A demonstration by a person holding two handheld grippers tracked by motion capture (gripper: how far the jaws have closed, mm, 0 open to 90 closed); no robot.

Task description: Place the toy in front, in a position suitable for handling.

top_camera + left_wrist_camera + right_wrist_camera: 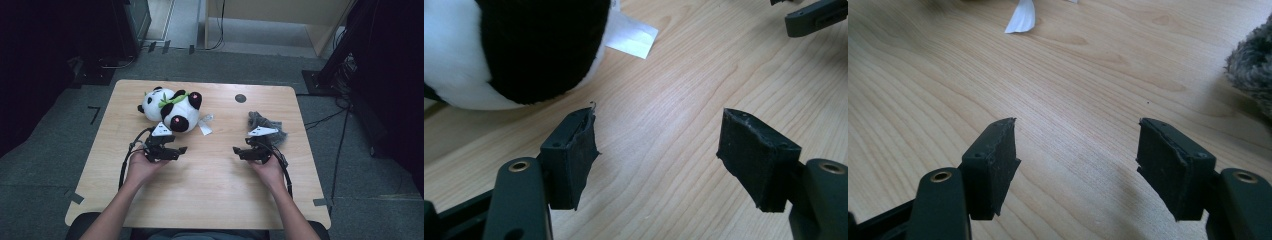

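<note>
Panda toy (499,50) cropped by frame edge

Black-and-white panda plush (172,107) lies far-left on table; grey furry cloth (267,123) right.

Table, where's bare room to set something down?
The near half of the table is bare below both hand-held grippers, as is the strip between the left hand-held gripper and right hand-held gripper. Crowded: the far left by the panda plush, the right by the grey furry item.
</note>
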